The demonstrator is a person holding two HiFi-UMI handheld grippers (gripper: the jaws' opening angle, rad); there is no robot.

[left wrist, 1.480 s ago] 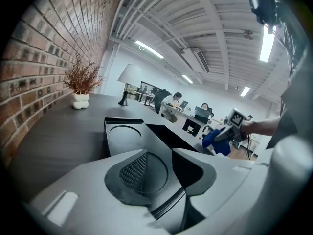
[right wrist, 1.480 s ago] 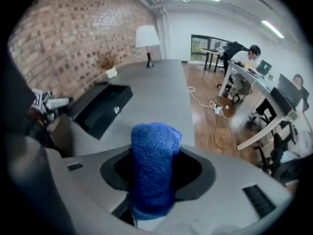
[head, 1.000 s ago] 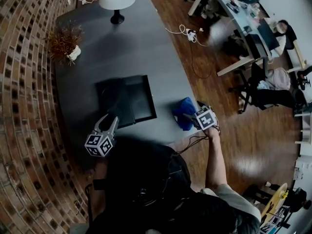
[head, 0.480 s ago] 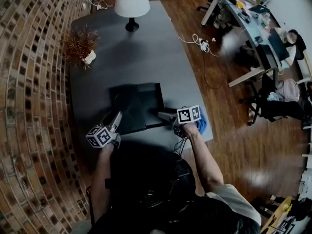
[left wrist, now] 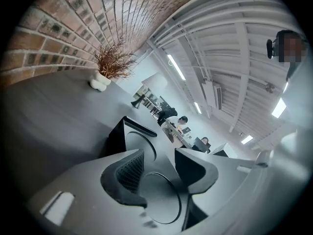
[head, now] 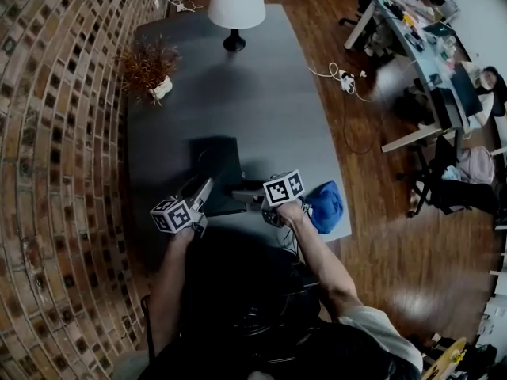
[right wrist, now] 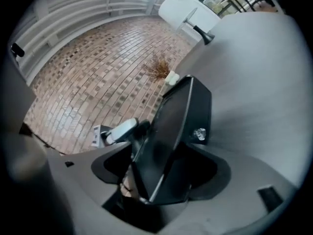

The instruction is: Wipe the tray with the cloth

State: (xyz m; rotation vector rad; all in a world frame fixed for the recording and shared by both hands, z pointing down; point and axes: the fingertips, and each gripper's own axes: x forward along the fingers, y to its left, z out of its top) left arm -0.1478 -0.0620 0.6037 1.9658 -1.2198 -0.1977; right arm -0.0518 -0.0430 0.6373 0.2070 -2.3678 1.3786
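A long dark grey table (head: 261, 93) runs away from the person, with a brick wall (head: 55, 133) along its left side and a wooden floor (head: 380, 212) to its right. At the far end stands a lamp (head: 236, 2) with a white shade. A dried plant (head: 146, 63) in a white pot sits near the far left edge. A power strip (head: 344, 77) with its cable lies on the floor beside the table, and office desks (head: 428, 46) with people at them fill the far right of the room. The black tray (head: 222, 172) is toward the near end of the table, tipped up off the surface rather than lying flat. The left gripper (left wrist: 161, 168) is at its near left corner; its jaws have just been closing, now stand narrowly apart, and are clamped on the tray. The right gripper (right wrist: 161, 168) reaches in from the right; its jaws have also just been closing but stand fairly wide, with the tray's right edge between them and not visibly pinched. The blue cloth (head: 325, 206) lies crumpled on the table near its right edge, just right of the right gripper, and neither gripper is touching it.
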